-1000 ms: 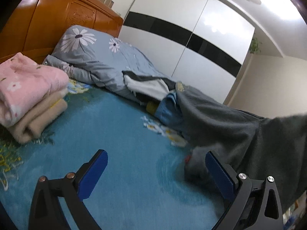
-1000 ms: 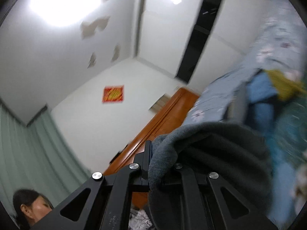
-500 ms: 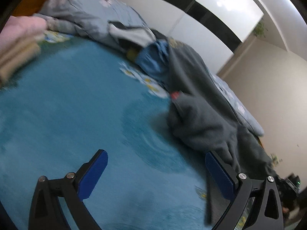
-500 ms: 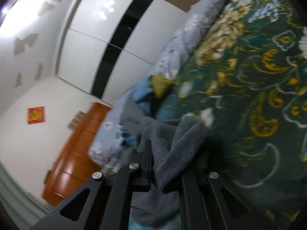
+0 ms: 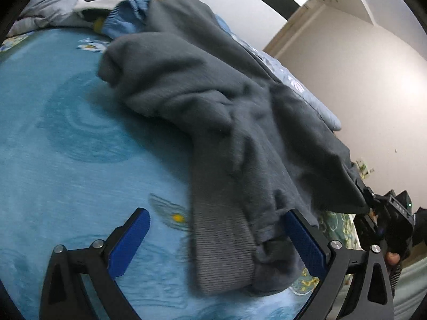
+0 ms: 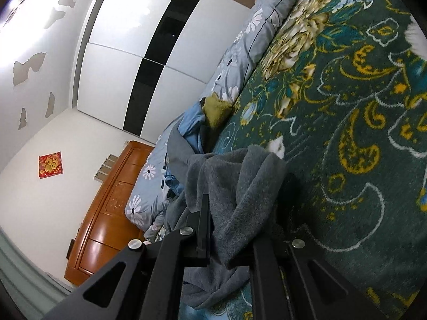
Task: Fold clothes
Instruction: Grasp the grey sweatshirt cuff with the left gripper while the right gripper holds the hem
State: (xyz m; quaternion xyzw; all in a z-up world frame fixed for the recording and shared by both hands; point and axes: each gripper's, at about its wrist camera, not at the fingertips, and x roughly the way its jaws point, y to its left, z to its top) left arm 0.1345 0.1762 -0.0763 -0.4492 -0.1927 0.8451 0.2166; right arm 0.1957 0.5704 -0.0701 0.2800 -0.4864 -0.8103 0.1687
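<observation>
A dark grey sweater [image 5: 213, 101] lies crumpled on the blue patterned bedspread [image 5: 66, 160]. Its ribbed cuff [image 5: 224, 250] lies between the fingers of my left gripper [image 5: 216, 242], which is open with its blue pads wide apart. My right gripper [image 6: 229, 213] is shut on a bunch of the grey sweater [image 6: 240, 186] and holds it just above the green floral bedspread [image 6: 360, 133]. The right gripper also shows at the right edge of the left wrist view [image 5: 384, 213], at the sweater's far end.
Other clothes, blue [image 5: 125, 18] and olive [image 6: 216, 109], lie piled by a grey floral quilt [image 6: 248, 42] at the back. A wooden headboard [image 6: 106, 213] and a white wardrobe [image 6: 138, 53] stand beyond the bed.
My left gripper has moved right and down over the sweater, so the cuff now lies between its fingers. My right gripper has swung down from facing the ceiling toward the bed, still holding the sweater.
</observation>
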